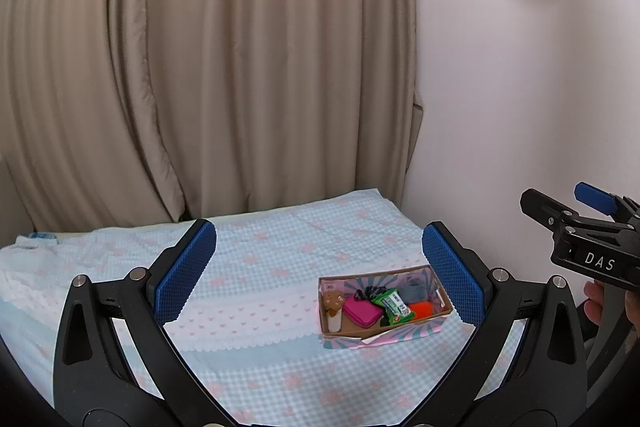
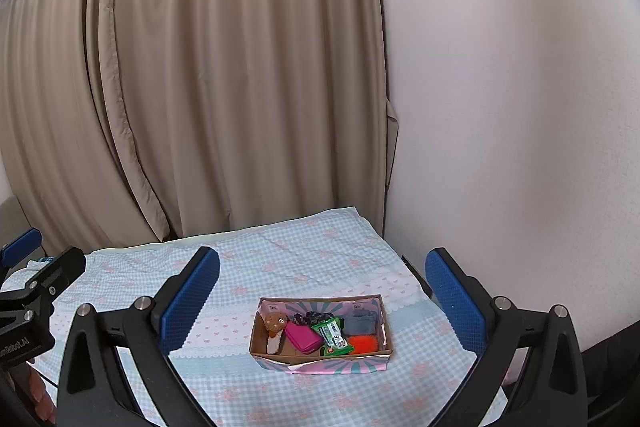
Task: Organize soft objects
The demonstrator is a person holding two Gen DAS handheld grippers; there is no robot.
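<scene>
With both grippers held above the bed, nothing is gripped. Left gripper (image 1: 320, 267): blue pads spread wide apart, empty. Right gripper (image 2: 322, 291): same, pads wide apart, empty. Cardboard box (image 2: 280, 357) sits on the checked blue-and-pink bedspread (image 2: 280, 251), toward the wall side, well clear of both grippers. Inside the box, left to right: brown plush toy (image 2: 275, 323) against the left wall, magenta pouch (image 2: 304, 337) beside it, green packet (image 2: 333, 337) in the middle, orange fuzzy item (image 2: 362, 343) front right, grey cloth (image 2: 360, 323) behind it, something dark (image 2: 310, 317) at the back, can't identify it. Beige curtain (image 2: 220, 87) behind the bed, white wall (image 2: 500, 107) on the right.
</scene>
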